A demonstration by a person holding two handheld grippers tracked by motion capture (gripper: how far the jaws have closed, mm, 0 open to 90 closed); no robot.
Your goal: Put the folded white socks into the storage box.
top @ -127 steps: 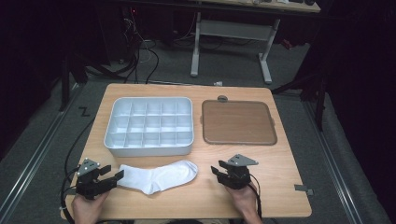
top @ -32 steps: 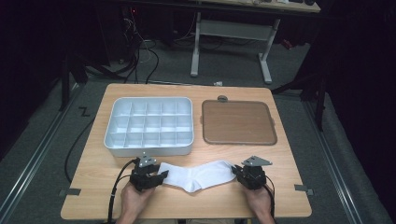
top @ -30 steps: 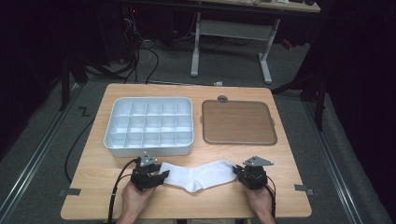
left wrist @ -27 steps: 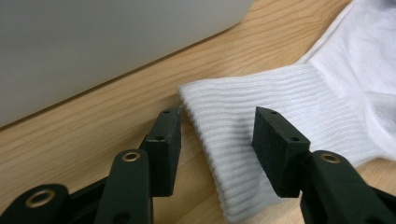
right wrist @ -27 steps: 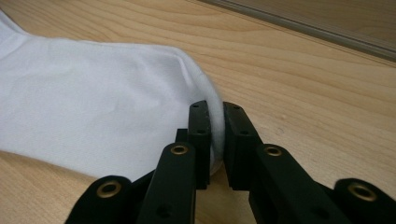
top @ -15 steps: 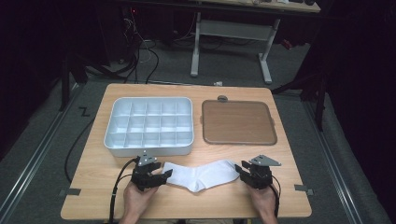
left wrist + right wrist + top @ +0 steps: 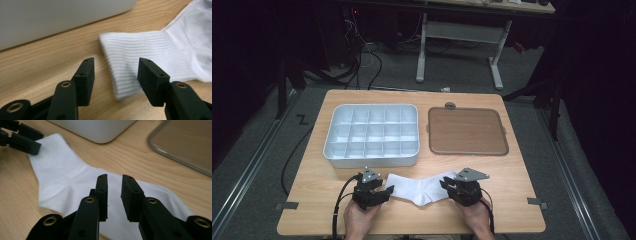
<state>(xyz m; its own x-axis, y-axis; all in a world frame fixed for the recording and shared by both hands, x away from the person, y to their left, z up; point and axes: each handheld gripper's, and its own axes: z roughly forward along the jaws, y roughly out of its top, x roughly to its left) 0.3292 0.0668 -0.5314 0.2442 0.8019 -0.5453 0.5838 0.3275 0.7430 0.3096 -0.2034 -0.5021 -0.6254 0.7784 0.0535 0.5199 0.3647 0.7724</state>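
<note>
Lying crosswise, white sock [image 7: 422, 188], cuff leftward between open left hand-held gripper [image 7: 113, 75] jaws.

No readable text, labels, brand marks or numbers anywhere: sock [image 7: 422, 188], compartment tray [image 7: 372, 135], brown tray [image 7: 467, 131] and counter [image 7: 512, 175] all carry no legible markings.

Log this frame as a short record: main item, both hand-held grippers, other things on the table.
item: white sock, lying flat near the table's front edge
left hand-held gripper: jaws open, straddling the ribbed cuff, not pressing it
right hand-held gripper: jaws narrowly apart over the sock's toe half, nothing pinched
divided tray: compartments empty
brown lid: right of tray
</note>
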